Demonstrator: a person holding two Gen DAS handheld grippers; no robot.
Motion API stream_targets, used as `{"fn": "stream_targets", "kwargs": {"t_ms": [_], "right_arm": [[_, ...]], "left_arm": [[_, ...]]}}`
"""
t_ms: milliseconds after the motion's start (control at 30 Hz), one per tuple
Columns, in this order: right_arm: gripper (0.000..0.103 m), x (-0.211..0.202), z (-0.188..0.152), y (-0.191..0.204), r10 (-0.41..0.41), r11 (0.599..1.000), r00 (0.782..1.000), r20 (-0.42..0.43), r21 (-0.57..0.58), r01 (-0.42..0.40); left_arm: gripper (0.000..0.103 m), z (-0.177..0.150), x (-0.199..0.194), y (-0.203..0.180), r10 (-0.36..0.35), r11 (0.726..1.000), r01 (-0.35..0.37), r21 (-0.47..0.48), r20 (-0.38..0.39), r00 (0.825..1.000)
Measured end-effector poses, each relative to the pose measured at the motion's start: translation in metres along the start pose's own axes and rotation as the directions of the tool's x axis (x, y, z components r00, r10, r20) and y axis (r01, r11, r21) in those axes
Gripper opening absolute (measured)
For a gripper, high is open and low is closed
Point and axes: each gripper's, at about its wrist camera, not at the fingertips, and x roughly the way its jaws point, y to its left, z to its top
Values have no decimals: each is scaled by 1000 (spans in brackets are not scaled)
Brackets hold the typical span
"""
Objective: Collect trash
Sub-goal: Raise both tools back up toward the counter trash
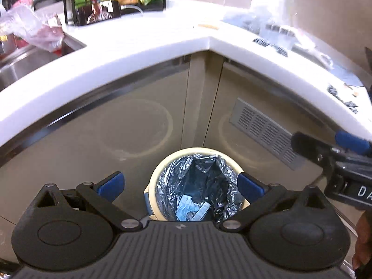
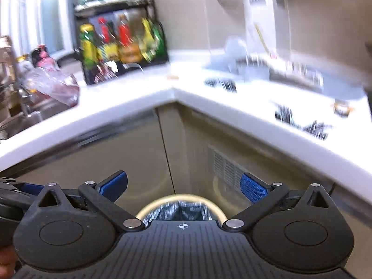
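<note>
A cream trash bin with a black liner stands on the floor in the cabinet corner. Pale blue and white scraps lie inside it. My left gripper hangs above the bin, open, with nothing between its blue pads. The right gripper's fingers show at the right edge. In the right wrist view my right gripper is open and empty, higher up, with only the bin's far rim showing. A clear plastic bag and black-printed wrappers lie on the counter.
The white L-shaped counter wraps around the corner above beige cabinet doors with a vent grille. A steel sink sits at left. A black rack of bottles stands at the back. A small tan scrap lies near the corner.
</note>
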Motion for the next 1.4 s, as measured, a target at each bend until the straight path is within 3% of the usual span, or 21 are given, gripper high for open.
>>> {"fn": "stream_targets", "kwargs": {"t_ms": [133,267,500,1000,1400], "right_arm": [[103,-33,12,11,49,998,995,84,-52,-45],[103,-34,15,21,97,995,992,82,-45,-93],[103,-48,16,33,78,995,992,99,-74,-70],[103,-77,6,13,29,999,981,191,-32,-24],[103,-80,5,-5,68,995,968,243,58,-84]], "left_arm": [[103,-5,-21,2,14,1000,-14,-4,54,998],[103,-10,-40,11,29,999,-27,-22,98,995],[103,-10,-65,19,55,997,-45,-56,183,982],[103,-6,-75,-4,41,999,-46,17,203,978],[103,4,-88,-16,75,996,-84,35,195,978]]}}
